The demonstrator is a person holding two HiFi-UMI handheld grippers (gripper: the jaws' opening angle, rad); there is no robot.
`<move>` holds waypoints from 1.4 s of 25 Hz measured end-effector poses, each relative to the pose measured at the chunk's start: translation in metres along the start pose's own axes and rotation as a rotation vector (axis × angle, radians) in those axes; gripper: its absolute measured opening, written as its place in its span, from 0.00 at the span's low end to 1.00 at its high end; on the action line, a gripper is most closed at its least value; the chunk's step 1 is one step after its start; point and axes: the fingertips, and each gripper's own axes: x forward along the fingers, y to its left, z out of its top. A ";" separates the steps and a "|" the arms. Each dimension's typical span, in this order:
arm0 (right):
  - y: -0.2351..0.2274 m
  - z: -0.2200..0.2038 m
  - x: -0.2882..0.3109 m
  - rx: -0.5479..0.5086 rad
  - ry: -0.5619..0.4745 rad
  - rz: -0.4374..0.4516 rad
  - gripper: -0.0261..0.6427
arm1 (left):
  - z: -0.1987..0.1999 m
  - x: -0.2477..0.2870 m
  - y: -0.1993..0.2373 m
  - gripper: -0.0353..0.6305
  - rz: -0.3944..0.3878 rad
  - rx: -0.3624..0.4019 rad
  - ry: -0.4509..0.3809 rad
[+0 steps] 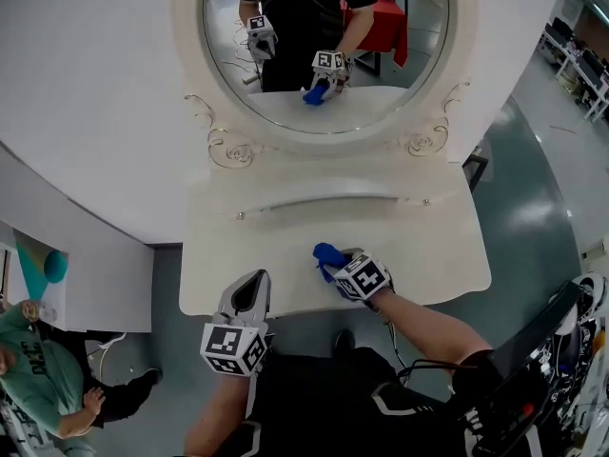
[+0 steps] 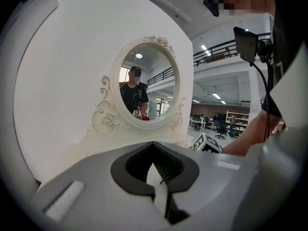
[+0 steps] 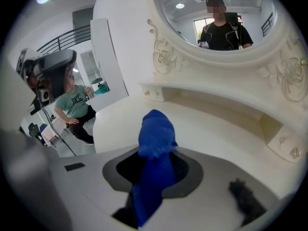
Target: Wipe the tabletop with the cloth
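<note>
The white vanity tabletop spreads in front of me in the head view. My right gripper is shut on a blue cloth, which rests on the tabletop near the front edge, just right of centre. In the right gripper view the cloth bulges out past the jaws over the white surface. My left gripper hovers at the front edge, left of the cloth. Its jaws are shut with nothing between them, as the left gripper view shows.
An oval mirror with a carved frame stands at the back, above a low raised ledge. A person in a green shirt sits on the floor at the left. Black equipment is at the lower right.
</note>
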 end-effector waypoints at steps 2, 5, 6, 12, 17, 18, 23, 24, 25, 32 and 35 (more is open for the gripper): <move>-0.023 0.018 0.005 -0.022 -0.009 -0.022 0.19 | 0.002 -0.001 -0.004 0.06 0.022 0.005 0.000; -0.052 0.040 0.018 -0.037 -0.011 -0.043 0.19 | 0.003 -0.004 -0.011 0.06 0.062 0.009 0.000; -0.061 0.046 0.024 -0.036 -0.008 -0.052 0.19 | 0.002 -0.004 -0.012 0.06 0.076 0.006 0.000; -0.104 0.060 0.062 -0.029 0.061 -0.124 0.19 | -0.003 -0.012 -0.004 0.06 0.140 -0.025 0.023; -0.120 0.055 0.075 0.017 0.095 -0.188 0.19 | -0.005 -0.014 0.007 0.06 0.126 -0.021 0.035; -0.117 0.053 0.074 0.025 0.092 -0.194 0.19 | -0.004 -0.013 0.009 0.06 0.122 -0.019 0.034; -0.088 0.026 0.054 0.031 0.080 -0.171 0.19 | 0.002 -0.004 0.010 0.06 0.069 -0.019 0.017; -0.078 0.018 0.049 0.033 0.081 -0.162 0.19 | 0.003 -0.002 0.011 0.06 0.059 -0.023 0.010; -0.067 0.010 0.044 0.028 0.084 -0.151 0.19 | 0.004 0.000 0.012 0.06 0.051 -0.025 0.006; 0.014 -0.055 0.001 0.064 0.087 -0.077 0.19 | 0.006 0.011 0.008 0.06 0.006 -0.027 -0.002; 0.044 -0.075 -0.012 0.090 0.106 -0.031 0.19 | 0.008 0.014 0.007 0.06 -0.011 -0.031 -0.006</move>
